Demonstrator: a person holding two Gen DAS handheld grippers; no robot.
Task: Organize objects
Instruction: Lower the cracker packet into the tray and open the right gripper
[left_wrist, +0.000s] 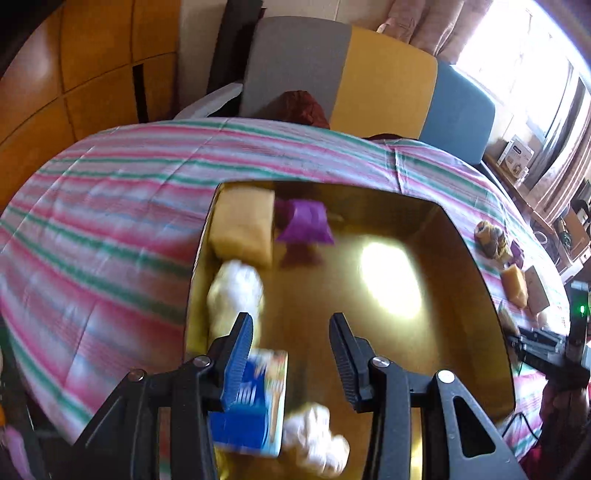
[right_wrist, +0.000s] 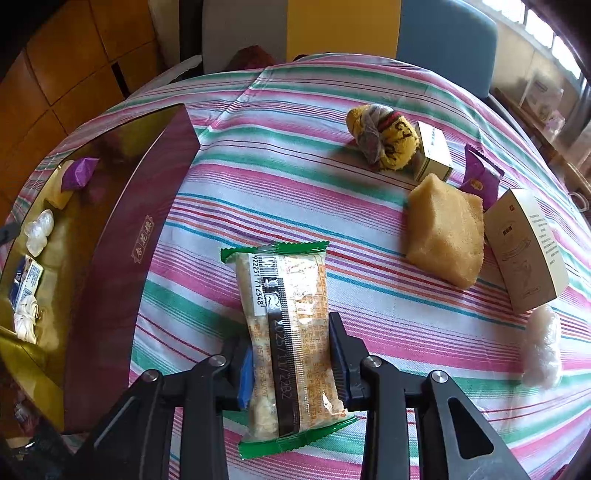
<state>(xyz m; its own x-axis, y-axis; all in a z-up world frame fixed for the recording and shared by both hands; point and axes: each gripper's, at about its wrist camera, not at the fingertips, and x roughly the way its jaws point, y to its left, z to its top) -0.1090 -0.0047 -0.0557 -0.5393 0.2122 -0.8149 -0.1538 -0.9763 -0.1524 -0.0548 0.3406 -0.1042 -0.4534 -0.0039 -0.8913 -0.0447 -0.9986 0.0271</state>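
My left gripper hangs open over the gold-lined box, nothing between its pads. Inside the box lie a small blue carton under the left finger, two white wads, a yellow sponge and a purple packet. My right gripper is shut on a clear snack packet with green ends, which rests lengthwise on the striped tablecloth. The box's maroon wall stands to the left of it.
On the cloth at the right lie a yellow sponge, a rolled sock ball, a small green-and-white box, a purple packet, a beige carton and a white wad. Chairs stand behind the table.
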